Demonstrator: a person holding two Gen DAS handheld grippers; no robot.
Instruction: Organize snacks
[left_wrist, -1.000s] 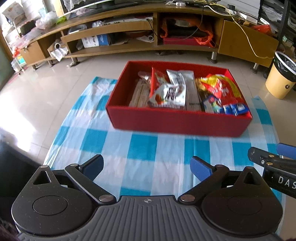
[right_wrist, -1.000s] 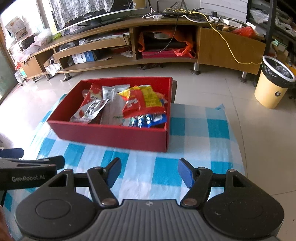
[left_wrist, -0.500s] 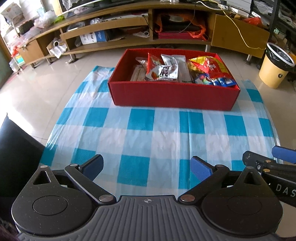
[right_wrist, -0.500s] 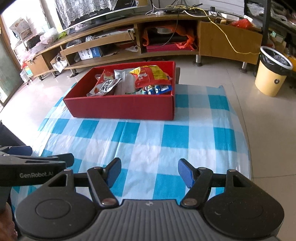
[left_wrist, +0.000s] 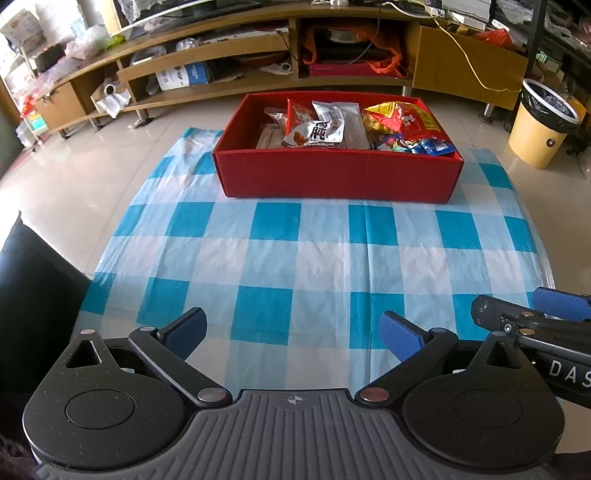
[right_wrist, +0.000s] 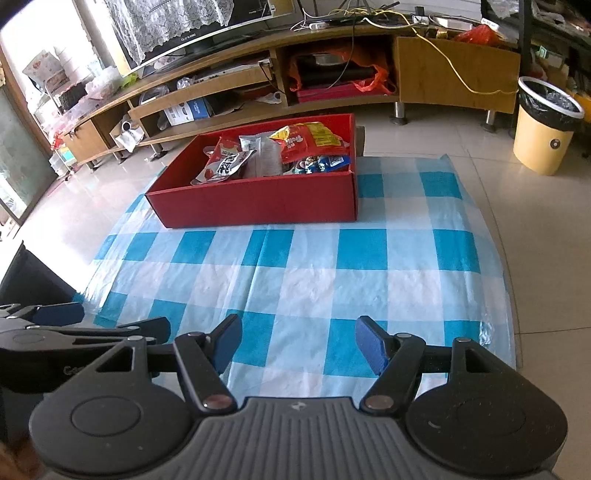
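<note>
- My left gripper (left_wrist: 291, 332) hangs over the near end of the checked cloth (left_wrist: 314, 251), jaws spread apart with nothing between them.
- My right gripper (right_wrist: 297, 341) sits just beside it, likewise parted and empty (its tip pokes into the left view's lower right corner).
- The snacks (left_wrist: 354, 123) all lie inside the red box (left_wrist: 332, 173) at the far end of the cloth, well apart from both my grippers: silver and red packets towards the left, a red-and-yellow bag and blue wrappers on the right.
- No packet lies loose on the cloth, so I judge the sorting done or close to it; empty jaws held clear of the box fit that.
- The box stands square on the cloth, its low walls keeping the heaped packets together.
- A yellow bin (right_wrist: 546, 129) waits on the tiles, off to the right.
</note>
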